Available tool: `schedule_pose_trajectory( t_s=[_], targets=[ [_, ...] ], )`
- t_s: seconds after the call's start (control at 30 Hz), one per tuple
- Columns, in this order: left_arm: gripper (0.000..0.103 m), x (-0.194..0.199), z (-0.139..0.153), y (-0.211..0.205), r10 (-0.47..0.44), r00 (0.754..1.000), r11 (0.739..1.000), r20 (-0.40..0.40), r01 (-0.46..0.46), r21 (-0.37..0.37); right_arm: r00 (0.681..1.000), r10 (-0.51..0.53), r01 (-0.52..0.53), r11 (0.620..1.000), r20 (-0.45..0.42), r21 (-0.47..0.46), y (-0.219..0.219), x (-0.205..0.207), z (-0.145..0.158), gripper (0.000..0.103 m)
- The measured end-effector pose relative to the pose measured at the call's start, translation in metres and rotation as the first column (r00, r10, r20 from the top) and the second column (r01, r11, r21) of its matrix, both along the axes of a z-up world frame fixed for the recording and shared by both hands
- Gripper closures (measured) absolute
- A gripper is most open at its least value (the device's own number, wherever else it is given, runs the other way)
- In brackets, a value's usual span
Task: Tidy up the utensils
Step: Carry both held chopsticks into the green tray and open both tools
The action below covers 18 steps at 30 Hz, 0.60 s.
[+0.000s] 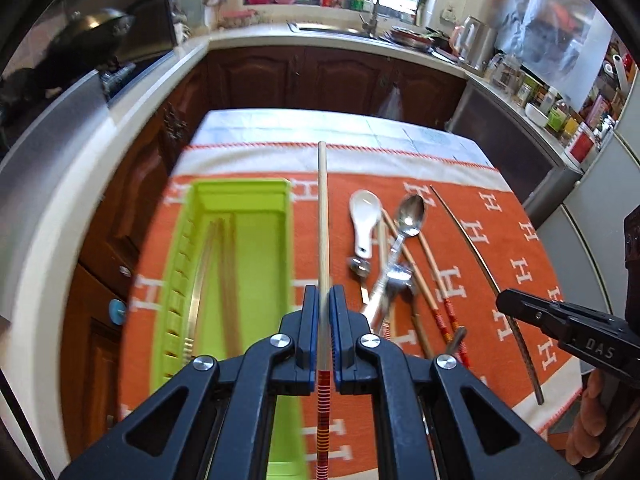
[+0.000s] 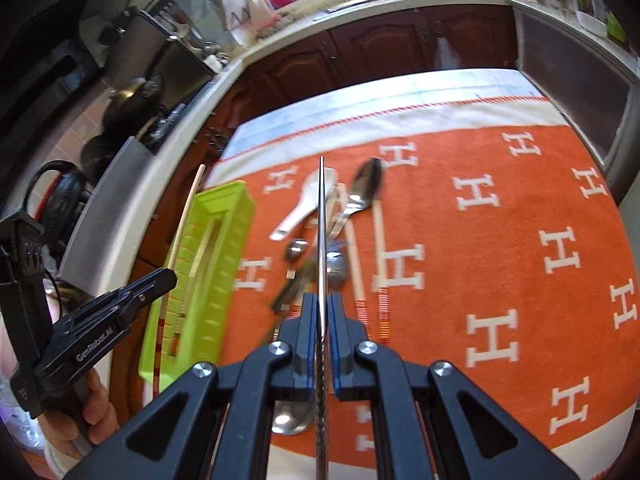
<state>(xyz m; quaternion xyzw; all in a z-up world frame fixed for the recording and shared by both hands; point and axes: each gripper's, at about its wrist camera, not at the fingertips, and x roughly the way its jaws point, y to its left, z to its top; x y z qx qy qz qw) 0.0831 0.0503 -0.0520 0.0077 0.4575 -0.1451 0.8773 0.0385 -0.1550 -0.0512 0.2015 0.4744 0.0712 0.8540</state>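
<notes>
1. Kitchen cabinets and a sink counter stood behind our bench (image 1: 248, 128), which was covered by an orange cloth (image 1: 500, 240) patterned with white H letters.
2. We had the left tongs (image 1: 324, 300) pinching a wooden chopstick (image 1: 323, 220) with red and yellow banding at its near end; its shaft ran straight ahead, raised above the cloth just beside the green tray (image 1: 244, 188).
3. We had the right tongs (image 2: 322, 308) pressed together on a thin metal chopstick (image 2: 321, 220), which pointed forward over the pile of loose utensils.
4. On the left of the cloth lay the green tray, with chopsticks (image 1: 224, 264) already lying along its length.
5. To the right of the tray, on the cloth, we saw a white ceramic spoon (image 1: 364, 216), a metal spoon (image 1: 410, 216), two wooden chopsticks with red banded ends (image 1: 432, 280) and more metal cutlery tangled together.
6. Seen from the left wrist, the metal chopstick curved along the cloth's right side.
</notes>
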Motion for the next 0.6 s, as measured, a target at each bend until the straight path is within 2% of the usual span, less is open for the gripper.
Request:
schedule_pose_trajectory(
  t_s=[0.13, 0.3, 0.6],
  targets=[
    [0.1, 0.007, 0.011, 0.027, 0.052, 0.998, 0.998, 0.021, -0.053, 0.021, 0.999, 0.039, -0.038, 0.997, -0.009, 0.063, 0.024, 0.01, 0.008, 0.098],
    [0.1, 0.017, 0.007, 0.049, 0.108, 0.994, 0.994, 0.014, -0.109, 0.032, 0.994, 0.11, -0.108, 0.989, -0.015, 0.102, 0.069, 0.03, 0.014, 0.098],
    [0.1, 0.032, -0.014, 0.067, 0.148, 0.988, 0.988, -0.029, -0.147, 0.045, 0.987, 0.143, -0.129, 0.974, -0.068, 0.185, 0.116, 0.063, -0.005, 0.097]
  ],
)
